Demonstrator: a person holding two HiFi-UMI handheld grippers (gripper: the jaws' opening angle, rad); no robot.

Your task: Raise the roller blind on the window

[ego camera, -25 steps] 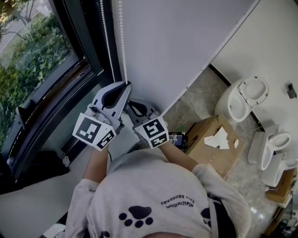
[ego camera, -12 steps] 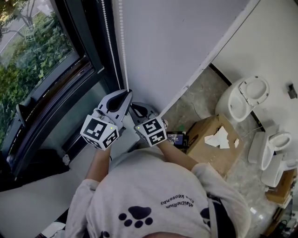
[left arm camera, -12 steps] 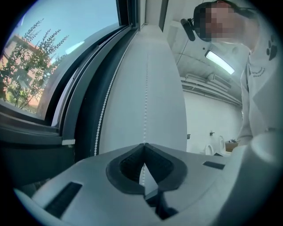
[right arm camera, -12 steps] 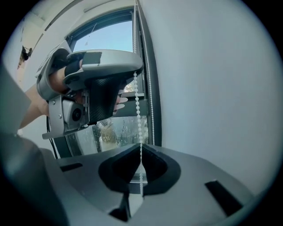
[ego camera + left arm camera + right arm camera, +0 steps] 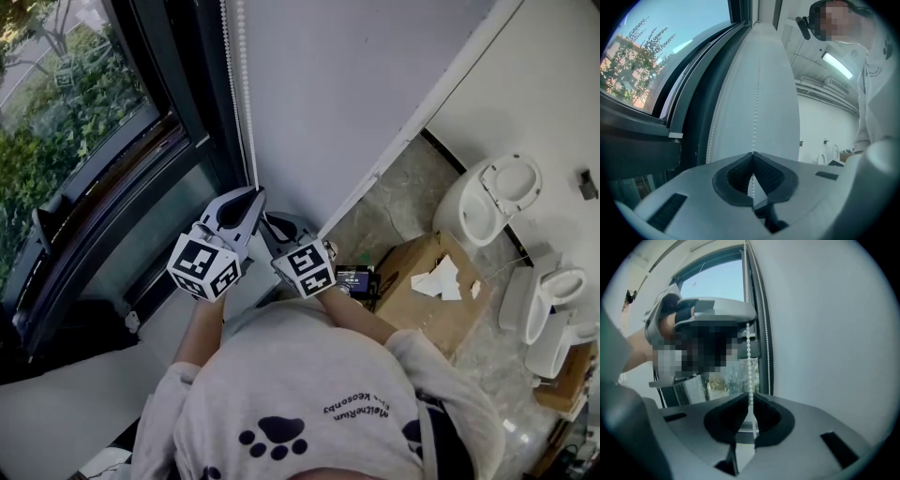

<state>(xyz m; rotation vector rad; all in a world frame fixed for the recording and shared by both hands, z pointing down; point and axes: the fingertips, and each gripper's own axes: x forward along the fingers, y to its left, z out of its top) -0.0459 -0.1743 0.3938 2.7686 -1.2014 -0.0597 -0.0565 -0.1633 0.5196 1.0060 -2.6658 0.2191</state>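
Left gripper is clenched on the bead chain hanging beside the dark window frame; below it we see the right gripper, jaws just easing apart, chain between them; only the head view shows the cardboard box.

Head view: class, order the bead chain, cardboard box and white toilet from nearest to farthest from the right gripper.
1. Bead chain: between the right gripper's jaws, which have just been opening.
2. Cardboard box: on the floor to its right.
3. White toilet: farther right, beyond the box.
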